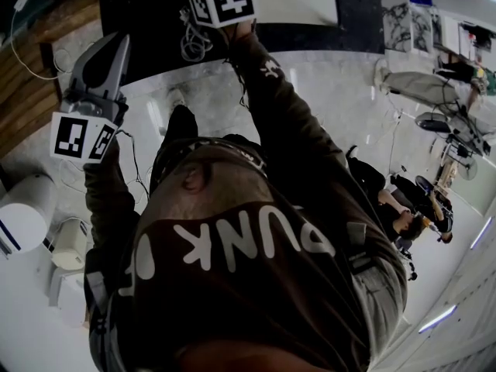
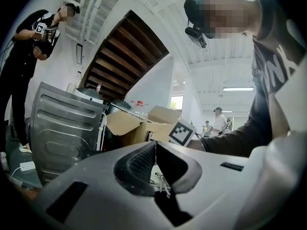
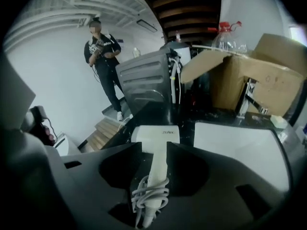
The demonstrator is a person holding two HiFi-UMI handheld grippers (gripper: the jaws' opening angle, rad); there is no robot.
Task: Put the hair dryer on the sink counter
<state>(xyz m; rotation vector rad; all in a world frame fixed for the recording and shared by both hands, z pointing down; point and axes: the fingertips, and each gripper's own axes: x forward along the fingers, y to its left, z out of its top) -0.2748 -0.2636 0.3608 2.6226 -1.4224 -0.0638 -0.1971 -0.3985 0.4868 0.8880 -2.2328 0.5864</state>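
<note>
A white hair dryer [image 3: 156, 137] is clamped by its handle between the jaws of my right gripper [image 3: 154, 150]; its cord [image 3: 149, 195] is coiled round the handle's end. The dryer's head hangs over the black sink counter [image 3: 192, 116], just left of the white basin [image 3: 235, 147]. In the head view only this gripper's marker cube [image 1: 221, 2] and the hanging cord [image 1: 190, 41] show. My left gripper [image 2: 154, 146] is shut with nothing in it, held off to the left [image 1: 108, 53] at about chest height.
Behind the counter stand a faucet [image 3: 249, 97], an open cardboard box [image 3: 249, 78] and a ribbed metal appliance [image 3: 146, 78]. A person [image 3: 103, 56] stands far back by some wooden steps [image 3: 103, 128]. White appliances [image 1: 27, 211] sit on the floor at my left.
</note>
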